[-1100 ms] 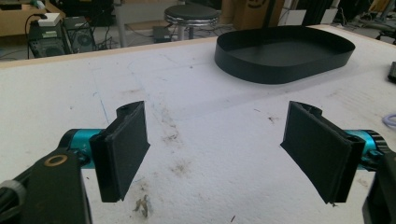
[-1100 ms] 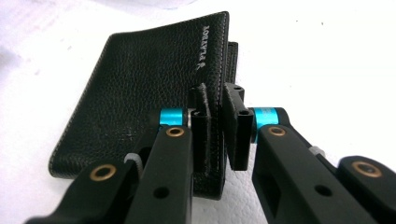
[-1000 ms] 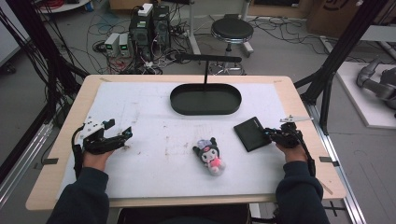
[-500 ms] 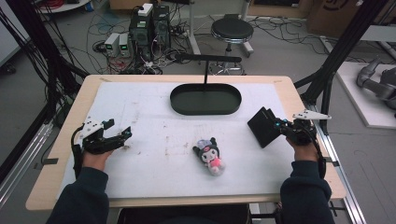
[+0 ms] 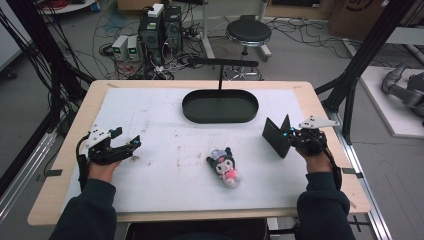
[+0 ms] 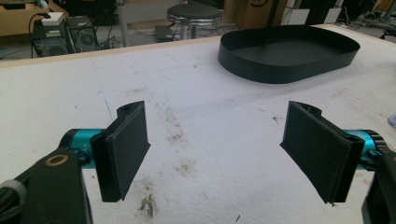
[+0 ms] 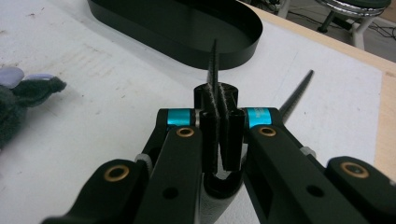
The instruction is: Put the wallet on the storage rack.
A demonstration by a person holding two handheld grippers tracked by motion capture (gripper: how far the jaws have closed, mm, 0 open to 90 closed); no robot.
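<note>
Fingers point(image 7: 219, 135) of the right gripper point(image 5: 290, 136) were clenched on one leaf of a thin black folded card point(image 5: 276, 136), which hung edge-up above the mat, opened in a V. From that grip the black oval tray point(image 5: 190, 107) lay ahead and toward the table's centre, long axis across the table; the right hand was nearer to it. One second earlier the card lay flat on the mat; it had since risen. The left gripper point(image 5: 124, 148) rested released, unmoved; a plush toy point(image 5: 226, 165) lay between them
</note>
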